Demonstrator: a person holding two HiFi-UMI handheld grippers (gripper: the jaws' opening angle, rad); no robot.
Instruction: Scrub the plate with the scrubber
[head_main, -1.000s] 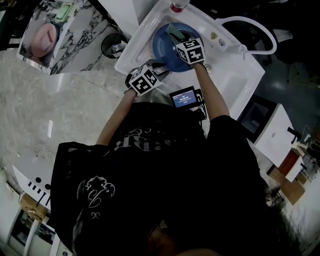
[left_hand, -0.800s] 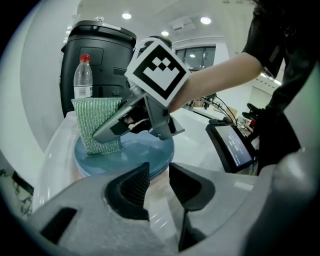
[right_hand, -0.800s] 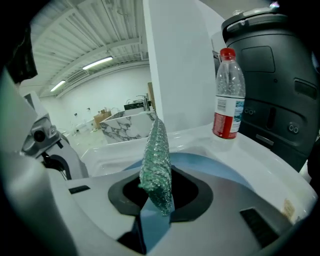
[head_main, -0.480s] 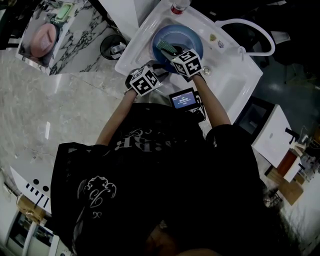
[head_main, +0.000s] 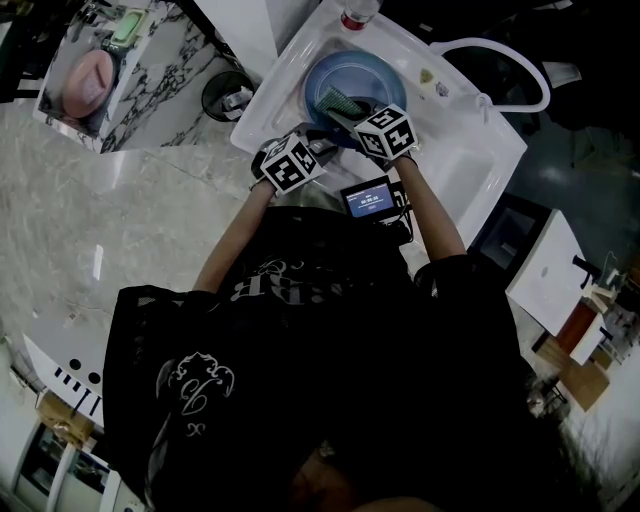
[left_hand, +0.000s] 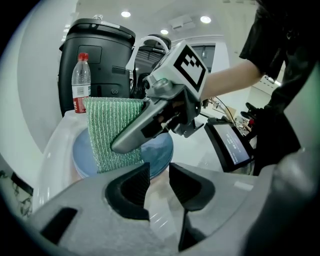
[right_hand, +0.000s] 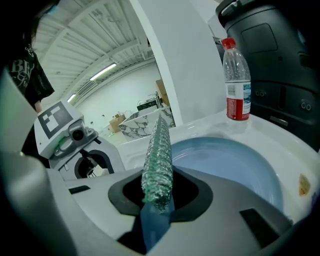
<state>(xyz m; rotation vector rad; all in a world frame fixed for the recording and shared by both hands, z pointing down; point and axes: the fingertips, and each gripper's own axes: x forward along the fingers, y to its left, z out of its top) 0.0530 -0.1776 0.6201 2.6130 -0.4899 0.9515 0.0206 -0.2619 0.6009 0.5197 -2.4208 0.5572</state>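
Observation:
A round blue plate (head_main: 355, 72) lies in the white sink (head_main: 470, 150). My right gripper (head_main: 350, 112) is shut on a green mesh scrubber (head_main: 337, 101) that rests on the plate's near-left part. In the right gripper view the scrubber (right_hand: 159, 160) stands edge-on between the jaws of the right gripper (right_hand: 157, 197), with the plate (right_hand: 225, 160) beyond. My left gripper (head_main: 318, 140) sits at the plate's near rim. In the left gripper view the left gripper (left_hand: 159, 172) has its jaws narrowly apart at the rim of the plate (left_hand: 160, 156), behind the scrubber (left_hand: 107, 130).
A plastic water bottle (head_main: 357, 12) with a red label stands at the sink's far rim. A white hose (head_main: 520, 60) loops at the right. A small screen (head_main: 367, 195) sits on the near edge. A black bin (head_main: 225, 90) and a marble counter (head_main: 150, 70) lie left.
My right gripper has dragged the scrubber from the plate's far side toward its near-left part, then edged slightly right. The left gripper has stayed at the near rim.

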